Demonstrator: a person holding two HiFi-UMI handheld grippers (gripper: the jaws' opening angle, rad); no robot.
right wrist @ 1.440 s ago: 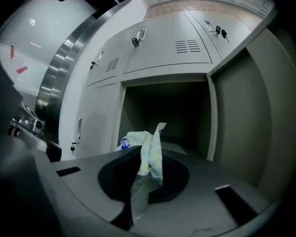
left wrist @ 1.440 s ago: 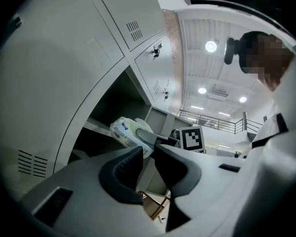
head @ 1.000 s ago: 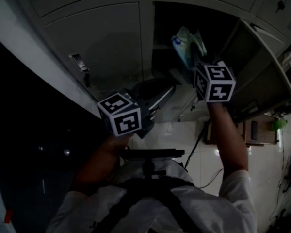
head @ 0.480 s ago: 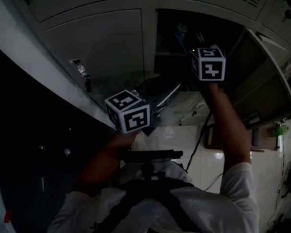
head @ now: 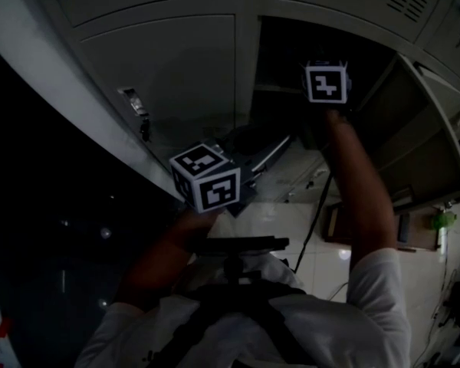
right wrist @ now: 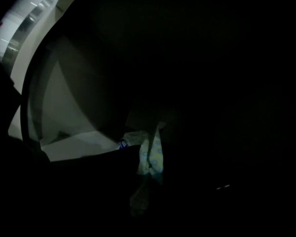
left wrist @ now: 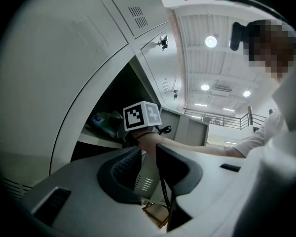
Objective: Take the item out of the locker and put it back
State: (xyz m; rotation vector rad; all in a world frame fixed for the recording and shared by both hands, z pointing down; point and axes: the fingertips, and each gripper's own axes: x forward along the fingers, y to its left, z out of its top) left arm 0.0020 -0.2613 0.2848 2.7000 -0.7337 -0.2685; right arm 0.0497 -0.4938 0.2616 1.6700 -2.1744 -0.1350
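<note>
Head view: right hand-held gripper [head: 324, 83] reaches deep into open locker [head: 245, 67]. Left hand-held gripper [head: 264, 158] hangs low, outside it.

Left gripper view: own jaws slightly apart, nothing between. Packet [left wrist: 104, 123] inside locker at level of surface [left wrist: 95, 141], just beyond right cube.

Right gripper view: very dark. Jaws look closed on packet's edge, packet hanging just beside lit surface. Contact with surface unclear.

To do it well: lower until packet rests on surface, open fully, back straight out without snagging packet.
</note>
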